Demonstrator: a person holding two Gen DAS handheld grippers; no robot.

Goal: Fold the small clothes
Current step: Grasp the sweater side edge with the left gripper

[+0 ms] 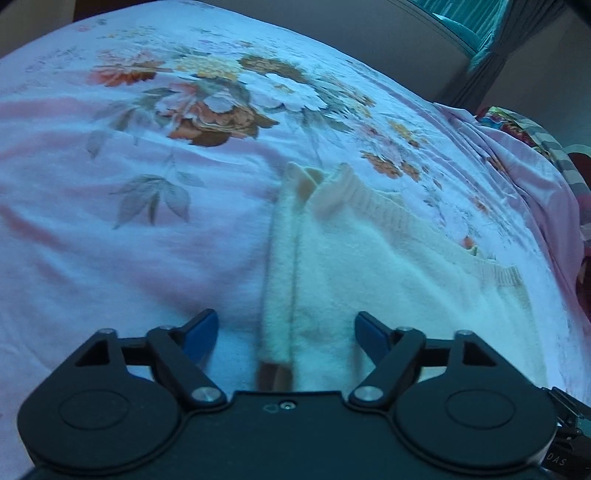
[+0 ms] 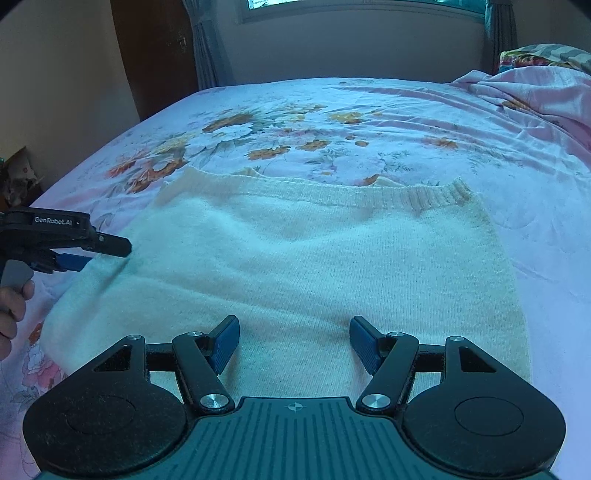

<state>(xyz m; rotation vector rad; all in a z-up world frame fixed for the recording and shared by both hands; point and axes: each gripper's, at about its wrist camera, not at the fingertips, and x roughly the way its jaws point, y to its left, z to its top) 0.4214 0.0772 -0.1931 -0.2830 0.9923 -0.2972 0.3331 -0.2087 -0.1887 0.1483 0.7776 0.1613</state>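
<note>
A cream knitted sweater (image 2: 295, 258) lies flat on the bed, partly folded, with its ribbed hem (image 2: 436, 194) at the far right. In the left wrist view the sweater (image 1: 369, 258) shows a folded edge (image 1: 280, 266) running away from me. My left gripper (image 1: 286, 332) is open, its jaws on either side of that folded edge, close above the cloth. It also shows in the right wrist view (image 2: 74, 258) at the sweater's left edge. My right gripper (image 2: 293, 343) is open and empty just above the sweater's near part.
The bed has a pink and white floral sheet (image 2: 332, 129). A bunched pink cover (image 2: 535, 96) and a colourful pillow (image 2: 535, 55) lie at the far right. A wall with a window (image 2: 351, 7) and a dark door (image 2: 155, 55) stand beyond the bed.
</note>
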